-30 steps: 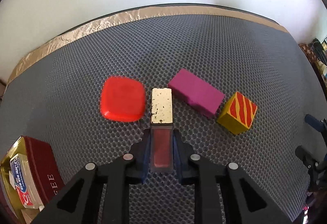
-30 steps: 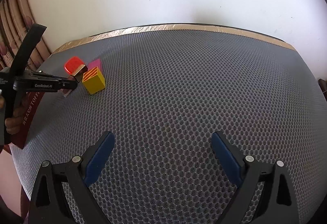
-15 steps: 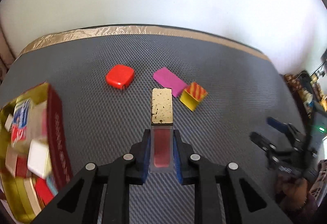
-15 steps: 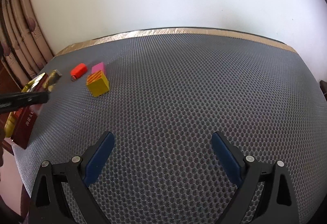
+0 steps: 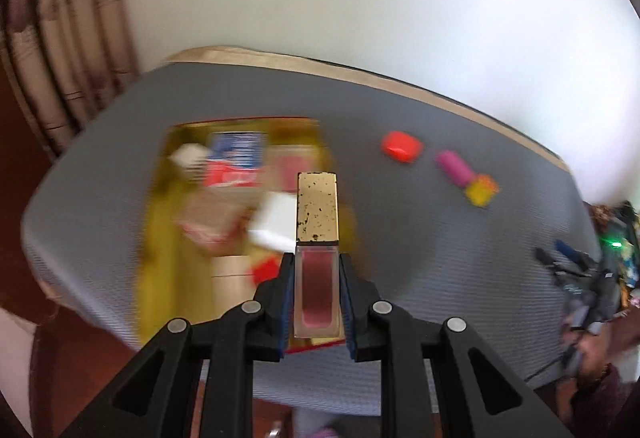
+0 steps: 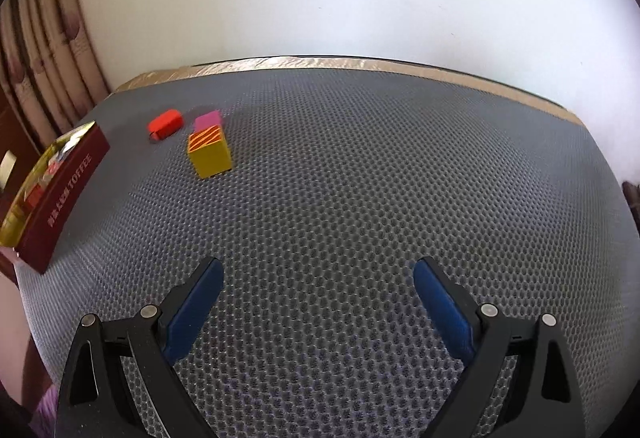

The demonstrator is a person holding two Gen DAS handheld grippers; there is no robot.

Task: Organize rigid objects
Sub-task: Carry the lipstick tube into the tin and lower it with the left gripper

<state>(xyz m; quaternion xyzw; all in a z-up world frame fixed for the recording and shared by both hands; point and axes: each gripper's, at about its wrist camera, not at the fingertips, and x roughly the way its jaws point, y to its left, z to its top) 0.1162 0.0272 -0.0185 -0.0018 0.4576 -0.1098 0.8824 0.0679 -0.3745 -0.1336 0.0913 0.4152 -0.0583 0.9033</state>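
Swung left from the loose blocks, your left gripper [image 5: 316,294] clamps the gold-capped lip gloss [image 5: 317,238] above the toffee tin [image 5: 160,222]; lower and release next, right gripper [image 6: 316,302] agape.

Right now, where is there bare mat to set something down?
Free: the wide mat from the yellow striped block to the right edge, including ahead of the open right tongs. Crowded: the tin, plus the red piece and pink block.
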